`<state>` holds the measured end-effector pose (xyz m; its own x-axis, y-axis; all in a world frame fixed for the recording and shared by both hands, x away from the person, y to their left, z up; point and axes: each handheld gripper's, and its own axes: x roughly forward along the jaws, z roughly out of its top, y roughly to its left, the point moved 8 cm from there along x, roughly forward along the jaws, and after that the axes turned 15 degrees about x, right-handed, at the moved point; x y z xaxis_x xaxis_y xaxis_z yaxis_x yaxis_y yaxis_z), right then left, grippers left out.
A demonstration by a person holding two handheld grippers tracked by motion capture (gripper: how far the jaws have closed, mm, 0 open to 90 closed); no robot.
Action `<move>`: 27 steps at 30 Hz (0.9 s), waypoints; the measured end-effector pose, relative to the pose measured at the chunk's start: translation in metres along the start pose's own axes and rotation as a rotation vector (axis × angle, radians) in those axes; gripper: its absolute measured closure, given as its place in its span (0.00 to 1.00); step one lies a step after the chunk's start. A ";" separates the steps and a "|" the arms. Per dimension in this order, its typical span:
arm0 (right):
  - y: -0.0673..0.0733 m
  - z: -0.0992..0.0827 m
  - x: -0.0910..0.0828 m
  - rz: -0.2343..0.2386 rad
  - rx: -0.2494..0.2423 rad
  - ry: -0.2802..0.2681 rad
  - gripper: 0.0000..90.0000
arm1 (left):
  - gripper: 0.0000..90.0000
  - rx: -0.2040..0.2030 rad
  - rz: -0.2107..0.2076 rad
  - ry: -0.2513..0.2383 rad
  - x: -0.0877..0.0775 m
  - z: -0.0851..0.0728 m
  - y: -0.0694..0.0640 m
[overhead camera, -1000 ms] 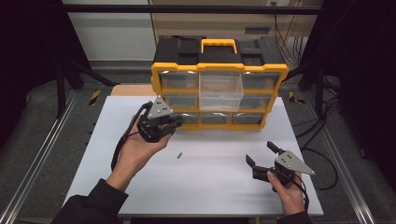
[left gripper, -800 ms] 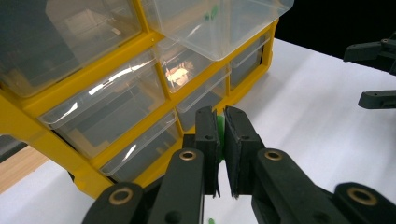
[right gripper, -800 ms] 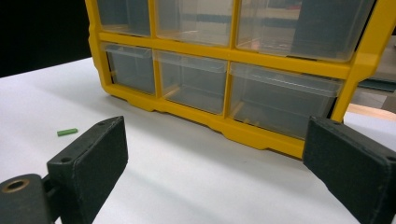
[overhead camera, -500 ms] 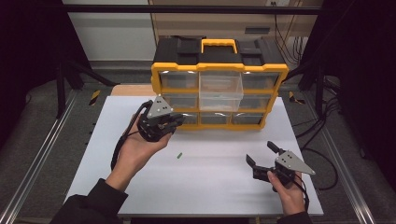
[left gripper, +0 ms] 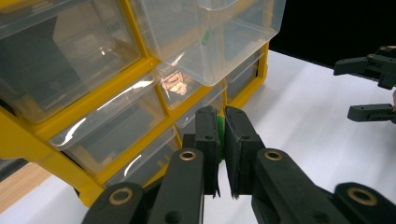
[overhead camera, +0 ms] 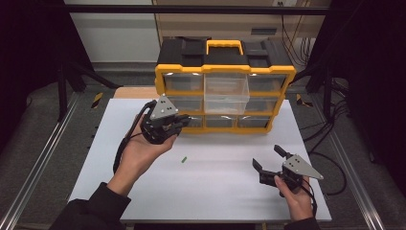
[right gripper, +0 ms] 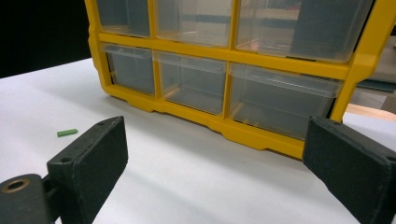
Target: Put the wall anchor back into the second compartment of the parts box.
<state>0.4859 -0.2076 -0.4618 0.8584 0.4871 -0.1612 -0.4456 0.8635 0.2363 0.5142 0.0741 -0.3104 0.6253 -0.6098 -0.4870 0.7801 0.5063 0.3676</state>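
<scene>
Open right claw (right gripper: 219, 172) faces yellow drawer cabinet (right gripper: 233, 128); green piece (right gripper: 67, 133) left.

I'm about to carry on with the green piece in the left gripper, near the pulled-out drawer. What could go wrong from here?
1. The left gripper pinches the small green piece by a thin sliver between its pads, so it may slip out on the way.
2. The pulled-out drawer juts from the organizer; the gripper could bump it.
3. A second green piece lies loose on the table, easy to knock away.
</scene>
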 end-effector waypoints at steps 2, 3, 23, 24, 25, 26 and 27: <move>0.000 0.000 0.000 0.000 0.000 0.000 0.08 | 0.93 -0.001 0.002 -0.005 -0.001 0.002 0.000; 0.000 0.000 0.000 0.000 -0.001 0.000 0.08 | 0.93 0.003 0.002 -0.004 -0.002 0.002 0.001; 0.001 0.000 0.000 -0.001 0.009 0.004 0.08 | 0.93 0.013 0.016 -0.043 -0.011 0.020 0.003; 0.001 0.000 0.000 0.000 0.008 0.004 0.08 | 0.93 0.009 0.020 -0.050 -0.011 0.021 0.003; 0.001 0.000 0.000 -0.001 0.008 0.004 0.08 | 0.93 0.012 0.020 -0.053 -0.011 0.022 0.003; 0.001 0.000 0.000 -0.001 0.010 0.005 0.08 | 0.93 0.011 0.023 -0.062 -0.012 0.023 0.003; 0.001 0.000 0.000 -0.001 0.009 0.004 0.08 | 0.93 0.011 0.027 -0.071 -0.012 0.024 0.003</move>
<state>0.4855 -0.2071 -0.4620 0.8576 0.4869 -0.1656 -0.4427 0.8627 0.2444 0.5096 0.0688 -0.2847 0.6459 -0.6376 -0.4199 0.7628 0.5166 0.3888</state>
